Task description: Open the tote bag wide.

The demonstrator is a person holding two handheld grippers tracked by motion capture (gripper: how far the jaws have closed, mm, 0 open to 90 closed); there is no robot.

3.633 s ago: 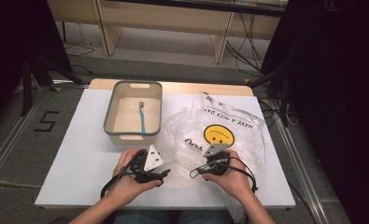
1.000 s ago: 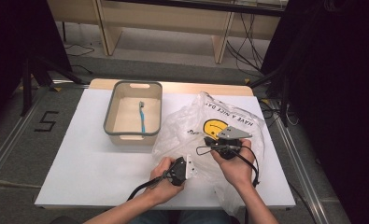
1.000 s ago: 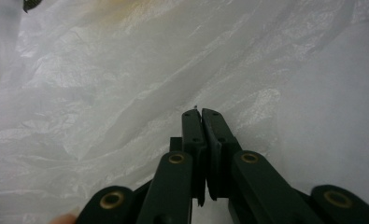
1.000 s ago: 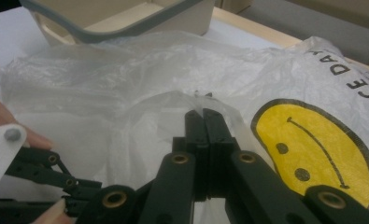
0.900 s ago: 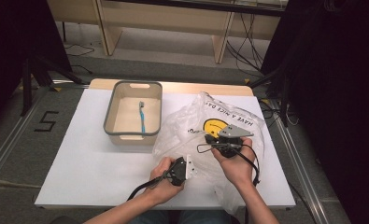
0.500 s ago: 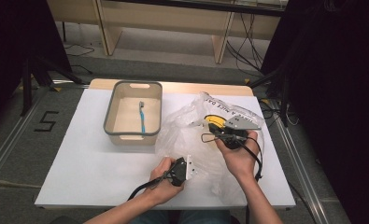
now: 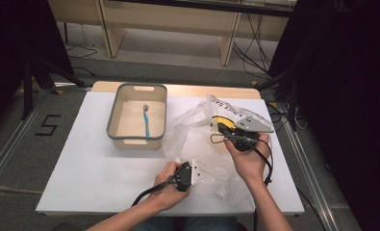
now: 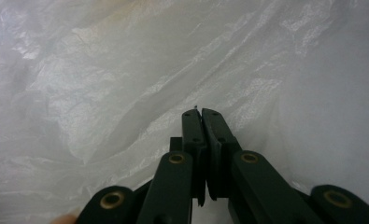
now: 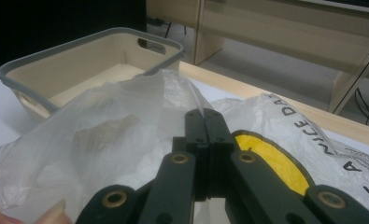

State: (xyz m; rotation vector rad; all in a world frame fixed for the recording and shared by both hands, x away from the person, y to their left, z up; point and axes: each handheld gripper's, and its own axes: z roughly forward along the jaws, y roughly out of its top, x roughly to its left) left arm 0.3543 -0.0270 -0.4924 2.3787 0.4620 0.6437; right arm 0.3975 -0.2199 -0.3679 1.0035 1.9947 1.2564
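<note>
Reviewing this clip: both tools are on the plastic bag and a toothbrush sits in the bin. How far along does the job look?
Early. Done: each tool has a pinch of the plastic bag, the left tool shut on its near part, the right tool shut on a raised fold, lifting it into a tent. In hand: spreading the bag, apparently to open it. Left: the toothbrush lies untouched in the bin; whether it goes into the bag is a guess.

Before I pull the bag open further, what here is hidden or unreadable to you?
- Plastic bag contents: high view, crumpled film hides the inside.
- Bag print: right gripper view, lettering runs off the right edge; the right gripper covers part of the yellow face.
- Blue item in the bin: high view, too small to name.
- Left gripper jaw tips: whether they pinch film is unclear.
</note>
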